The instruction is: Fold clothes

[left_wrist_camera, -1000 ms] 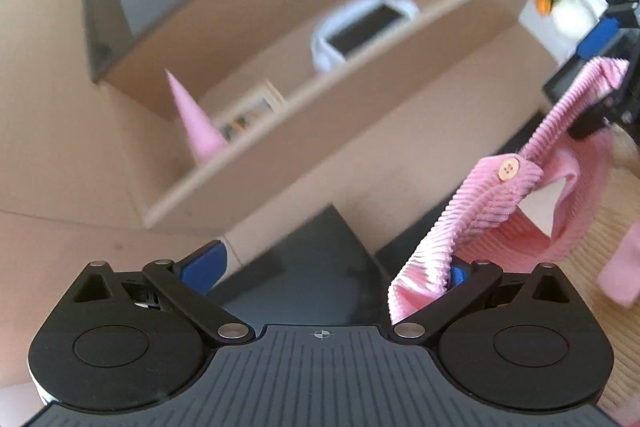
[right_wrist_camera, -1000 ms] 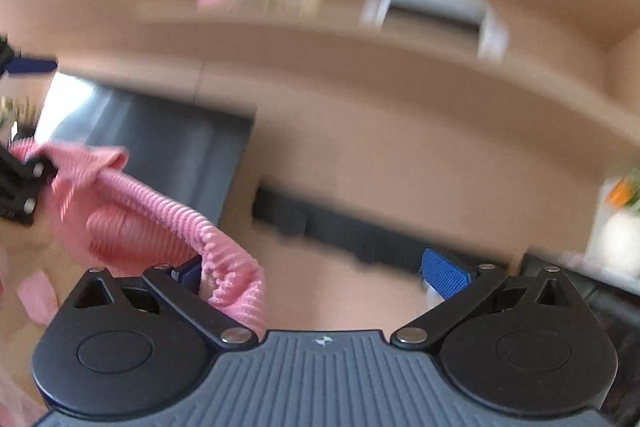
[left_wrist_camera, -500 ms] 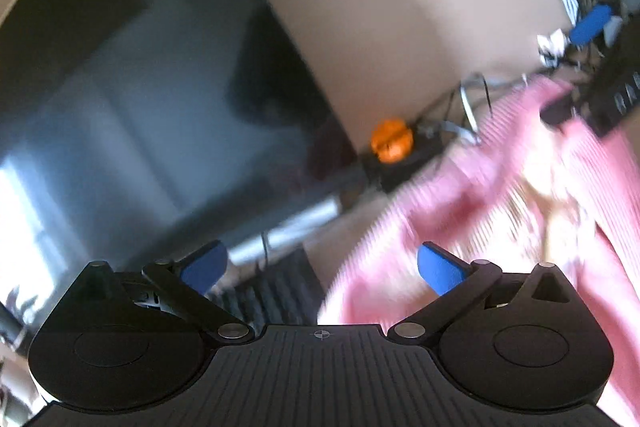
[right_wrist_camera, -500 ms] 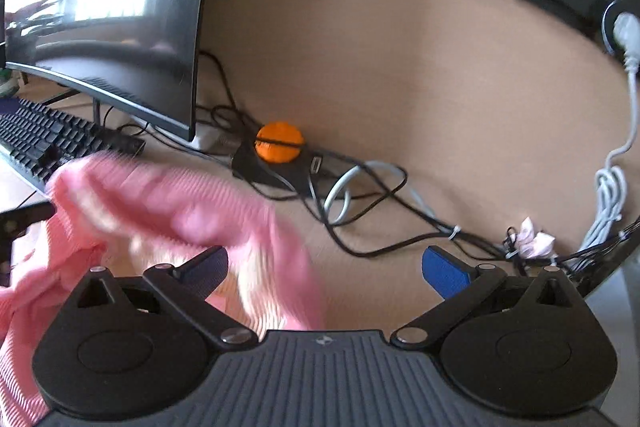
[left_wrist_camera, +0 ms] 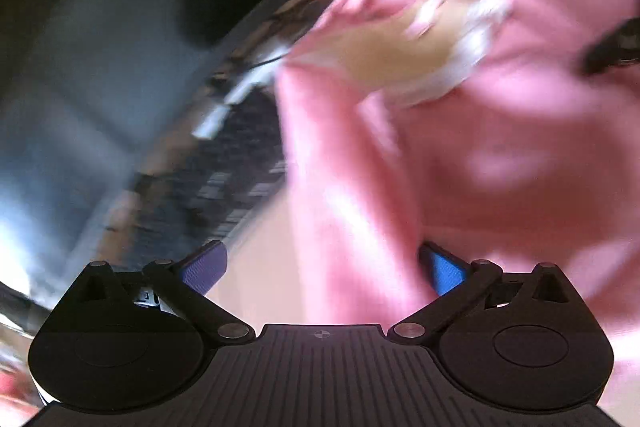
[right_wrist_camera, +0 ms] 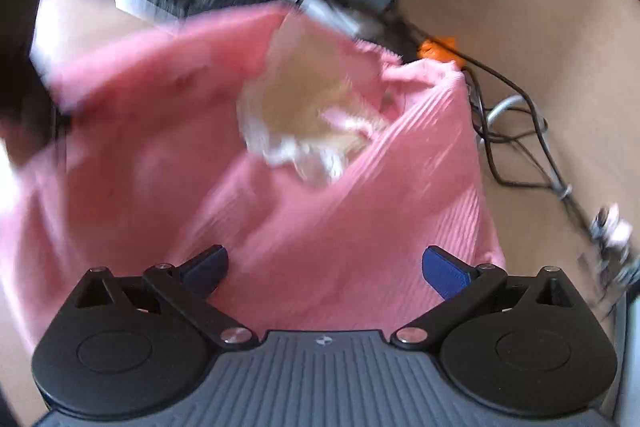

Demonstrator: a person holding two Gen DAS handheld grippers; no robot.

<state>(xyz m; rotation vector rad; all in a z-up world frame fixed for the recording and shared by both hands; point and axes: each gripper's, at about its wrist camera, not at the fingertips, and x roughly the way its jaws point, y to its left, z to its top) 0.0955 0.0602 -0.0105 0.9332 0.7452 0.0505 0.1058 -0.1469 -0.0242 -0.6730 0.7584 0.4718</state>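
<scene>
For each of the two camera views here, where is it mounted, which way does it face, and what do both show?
Left wrist: sits on the left tongs, looking forward along open fingers over the pink ribbed garment, with a keyboard and monitor to its left.
Right wrist: sits on the right tongs, fingers open, facing down at the garment, cables at right.
Shared: garment, its cream lining, orange object. No hand shows.

Blurred monitor (left_wrist_camera: pixel 100 39), keyboard (left_wrist_camera: pixel 224 183), orange object (right_wrist_camera: pixel 437 49), tangled cables (right_wrist_camera: pixel 516 131).
</scene>
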